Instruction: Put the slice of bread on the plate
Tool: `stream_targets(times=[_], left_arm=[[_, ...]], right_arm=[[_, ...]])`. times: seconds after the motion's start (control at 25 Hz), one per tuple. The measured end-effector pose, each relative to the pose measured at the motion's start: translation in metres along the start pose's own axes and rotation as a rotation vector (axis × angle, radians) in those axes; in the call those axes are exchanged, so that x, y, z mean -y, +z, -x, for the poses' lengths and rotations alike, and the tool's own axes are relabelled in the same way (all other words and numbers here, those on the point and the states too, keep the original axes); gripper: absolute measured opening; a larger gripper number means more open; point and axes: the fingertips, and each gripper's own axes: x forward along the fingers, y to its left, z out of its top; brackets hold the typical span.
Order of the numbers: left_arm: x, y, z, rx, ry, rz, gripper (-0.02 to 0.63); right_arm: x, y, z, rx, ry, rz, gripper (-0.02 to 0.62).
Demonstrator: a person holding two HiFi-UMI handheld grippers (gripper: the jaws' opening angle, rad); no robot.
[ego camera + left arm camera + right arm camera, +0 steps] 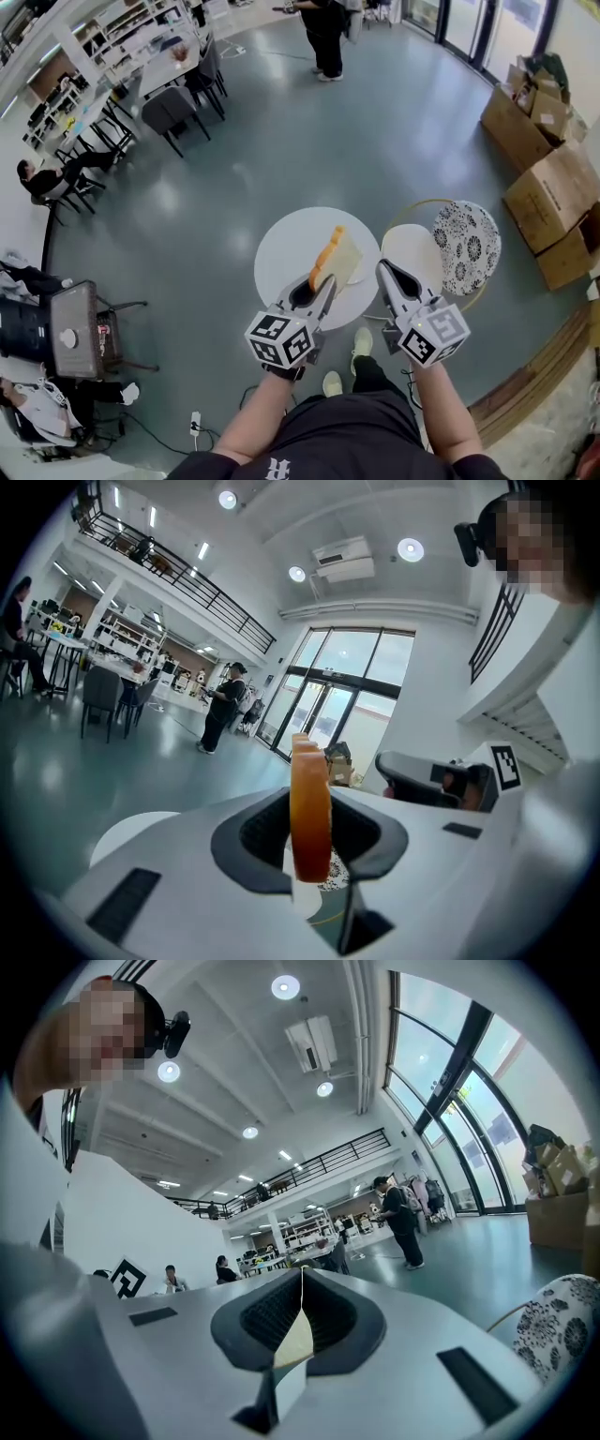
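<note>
The slice of bread (pixel 335 255) stands on edge with its orange crust up, and my left gripper (pixel 320 281) is shut on it above a round white table top (pixel 281 248). In the left gripper view the bread (pixel 309 836) is pinched between the dark pads of the left gripper (pixel 311 797). My right gripper (pixel 385 269) is shut with nothing in it, beside a plain white plate (pixel 417 248). In the right gripper view the right gripper (pixel 302 1275) has its jaws closed at the tips. A black-and-white patterned plate (pixel 467 246) lies right of the white one.
Both plates rest on a small gold-rimmed round table (pixel 441 202). Cardboard boxes (pixel 548 197) are stacked at the right. A person (pixel 324 37) stands far across the grey floor, with chairs and desks (pixel 173 80) at the upper left. My shoes (pixel 361 342) show below the tables.
</note>
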Motion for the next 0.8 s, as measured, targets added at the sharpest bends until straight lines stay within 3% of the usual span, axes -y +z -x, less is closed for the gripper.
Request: stream_targets(times=[0.44,0.8], left_arm=[[-0.049,-0.011,-0.088,-0.028,0.097,-0.031,0.100],[-0.093,-0.056,-0.109,-0.097,0.142,-0.093,0.100]], right_arm=[[0.084,-0.006,-0.069,-0.083,0.088,-0.028,0.008],[0.103,-0.058,-0.088,-0.152,0.050,-0.076,0.008]])
